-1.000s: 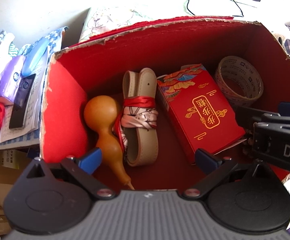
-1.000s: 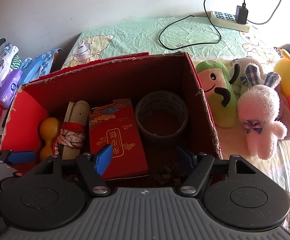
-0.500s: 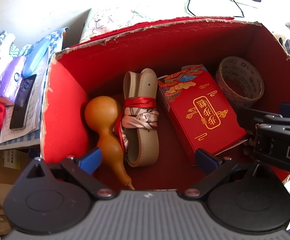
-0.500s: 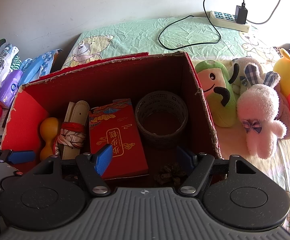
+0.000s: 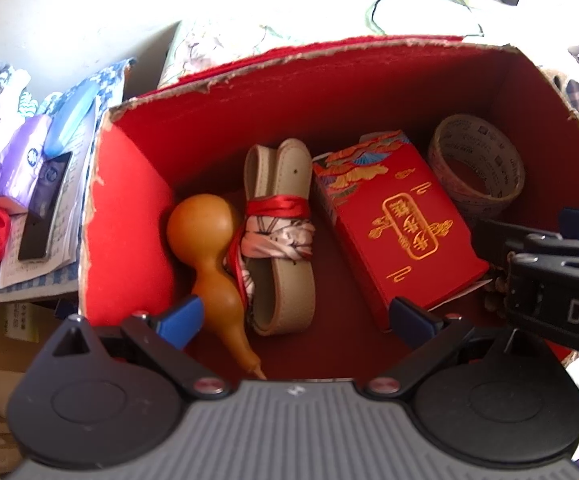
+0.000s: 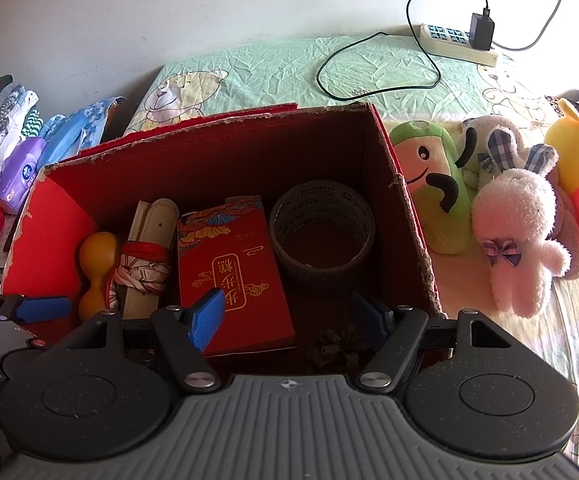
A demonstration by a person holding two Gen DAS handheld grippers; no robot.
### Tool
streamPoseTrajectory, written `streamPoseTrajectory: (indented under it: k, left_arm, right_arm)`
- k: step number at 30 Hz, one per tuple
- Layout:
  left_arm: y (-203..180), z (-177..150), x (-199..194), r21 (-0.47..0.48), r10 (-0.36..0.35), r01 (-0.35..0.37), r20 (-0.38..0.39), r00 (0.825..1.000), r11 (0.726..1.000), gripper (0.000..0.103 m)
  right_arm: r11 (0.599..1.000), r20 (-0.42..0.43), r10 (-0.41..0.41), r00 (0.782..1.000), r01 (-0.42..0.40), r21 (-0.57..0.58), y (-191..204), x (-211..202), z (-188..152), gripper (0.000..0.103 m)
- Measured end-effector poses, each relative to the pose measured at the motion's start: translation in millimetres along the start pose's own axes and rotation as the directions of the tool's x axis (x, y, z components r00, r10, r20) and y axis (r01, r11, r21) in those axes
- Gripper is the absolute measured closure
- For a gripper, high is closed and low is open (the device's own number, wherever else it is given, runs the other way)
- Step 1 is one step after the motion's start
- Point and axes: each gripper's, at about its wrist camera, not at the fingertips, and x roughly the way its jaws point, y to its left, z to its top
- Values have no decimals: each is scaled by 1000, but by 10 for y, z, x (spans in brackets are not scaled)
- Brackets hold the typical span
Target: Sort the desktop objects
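Right wrist: pinecone (image 6: pixel 339 350) between tool (image 6: pixel 289 316) fingers

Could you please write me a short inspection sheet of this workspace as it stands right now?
Surface: bed sheet, green with a bear print, wrinkled.
Job's things: red box open on top; inside lie a gourd, a belt tied with cloth, a red packet, a tape roll and a pine cone.
Clutter: plush toys beside the box; tissue pack and clothes in a pile on the other side.
Grippers: left gripper open, empty, over the box; right gripper open, empty, over the pine cone.
Cables: power strip with a black charger and looped cord on the sheet.
Surroundings: pale wall behind.
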Motion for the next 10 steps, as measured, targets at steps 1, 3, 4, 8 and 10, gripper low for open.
streamPoseTrajectory:
  k: [1, 3, 4, 8, 10]
  left_arm:
    - [5, 2, -5, -6, 4, -4, 11, 1000, 1000, 4]
    - [19, 23, -19, -12, -1, 1, 19, 1000, 1000, 6]
    - [31, 22, -32, -20, -9, 9, 24, 1000, 1000, 8]
    - [32, 22, -63, -23, 4, -3, 42, 999, 1000, 8]
    - [14, 23, -41, -28, -2, 2, 26, 1000, 1000, 7]
  right_arm:
    - [1000, 0, 1, 1000, -1, 1, 0, 1, 0, 30]
    - [1000, 3, 1, 1000, -1, 6, -5, -7, -5, 30]
    - [1000, 5, 0, 1000, 0, 9, -8, -26, -26, 30]
    - [1000, 7, -3, 1000, 2, 10, -9, -39, -36, 30]
    - [1000, 7, -1, 1000, 1, 12, -9, -41, -39, 30]
